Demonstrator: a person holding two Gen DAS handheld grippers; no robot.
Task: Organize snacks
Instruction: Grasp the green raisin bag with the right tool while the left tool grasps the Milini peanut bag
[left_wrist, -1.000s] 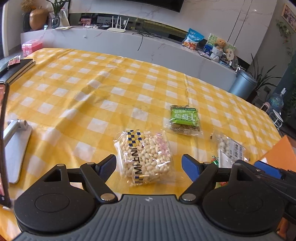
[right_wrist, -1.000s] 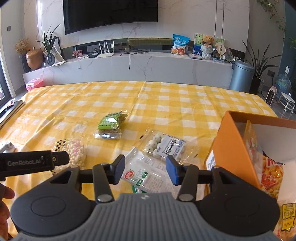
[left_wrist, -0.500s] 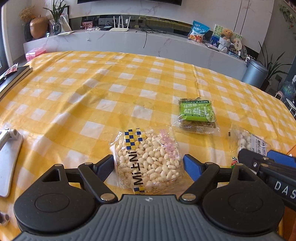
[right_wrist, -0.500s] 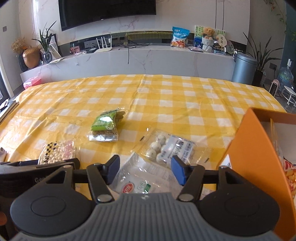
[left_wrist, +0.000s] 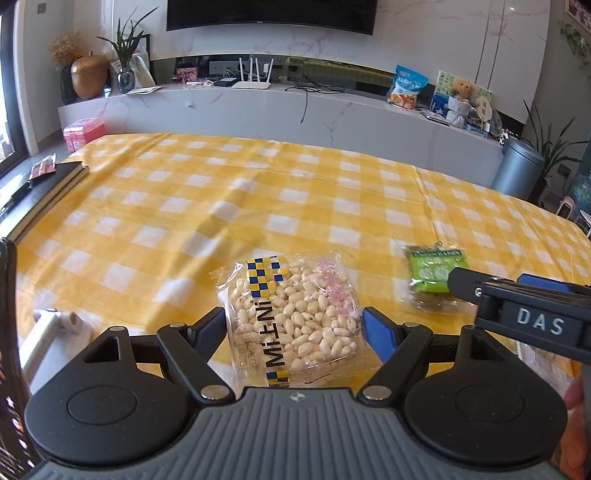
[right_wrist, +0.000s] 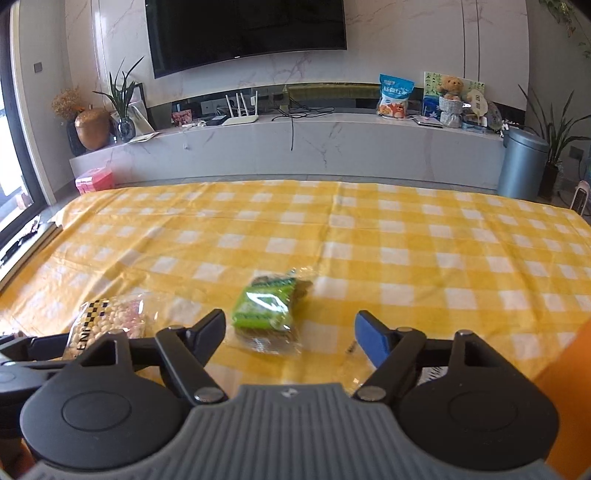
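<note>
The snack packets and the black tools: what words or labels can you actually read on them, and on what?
"MiLNi": on the clear packet of puffed grains, between the left tool's fingers.
"DAS": on the black body of the right tool, in the left wrist view; its jaws are opening.
Green packet: white lettering, too blurred to read.
Blue bag on the far counter: print too small to read.

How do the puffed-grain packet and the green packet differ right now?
The puffed-grain packet is clear with pale kernels and a blue-yellow checked strip; the green packet has an opaque green label. The first lies between the left gripper's closing fingers, untouched; the second lies ahead of the opening right gripper. Both lie flat on the checked tablecloth.
</note>
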